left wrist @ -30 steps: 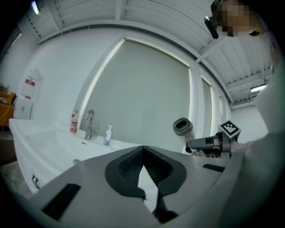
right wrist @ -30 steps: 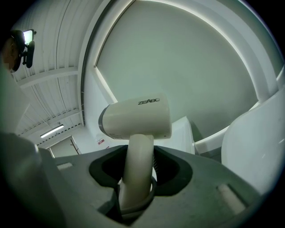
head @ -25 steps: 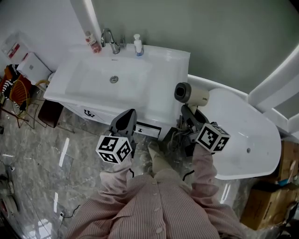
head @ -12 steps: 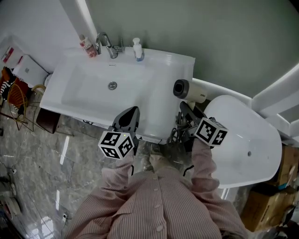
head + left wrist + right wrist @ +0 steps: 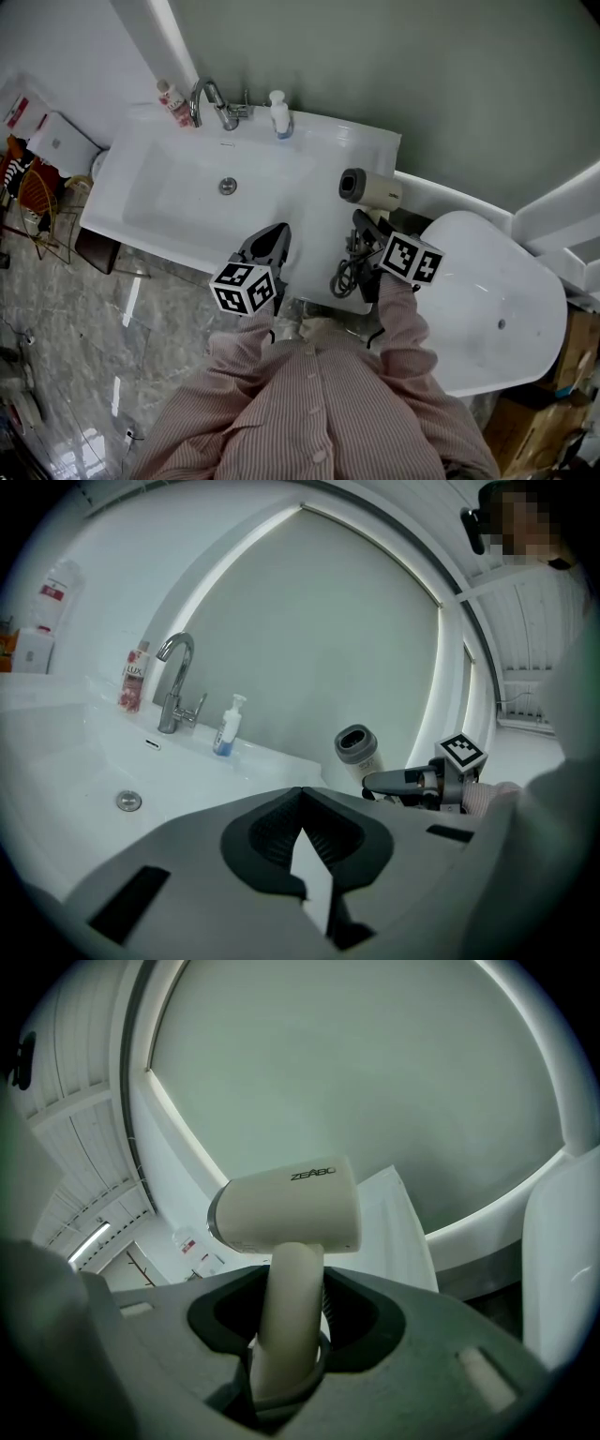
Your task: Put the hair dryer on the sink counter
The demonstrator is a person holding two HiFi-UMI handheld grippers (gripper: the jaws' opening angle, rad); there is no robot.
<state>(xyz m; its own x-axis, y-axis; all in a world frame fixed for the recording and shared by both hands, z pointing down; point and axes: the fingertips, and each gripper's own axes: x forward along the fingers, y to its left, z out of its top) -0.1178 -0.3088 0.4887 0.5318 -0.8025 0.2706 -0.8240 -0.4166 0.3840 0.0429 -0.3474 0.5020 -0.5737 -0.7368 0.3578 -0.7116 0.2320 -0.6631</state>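
1. The sink counter (image 5: 323, 192) sits right under and ahead of your right gripper (image 5: 364, 225). There's a flat bare strip to that gripper's left, beside the basin.
2. The hair dryer (image 5: 286, 1213) stands just past the right gripper's jaws, in the air over the counter's near end, with its barrel pointing to that gripper's left. I'd guess it's light, hard plastic that's smooth and a bit top-heavy, so it could swivel in the grip.
3. The right gripper is clamped on the dryer's handle just under the barrel. That's the best spot to hold it, I reckon.
4. Your left gripper (image 5: 274, 239) hangs off to the side over the counter's front edge, jaws closed on nothing.
5. The cord (image 5: 343, 275) dangles in loops below the right gripper. It's floppy and might snag or tug.
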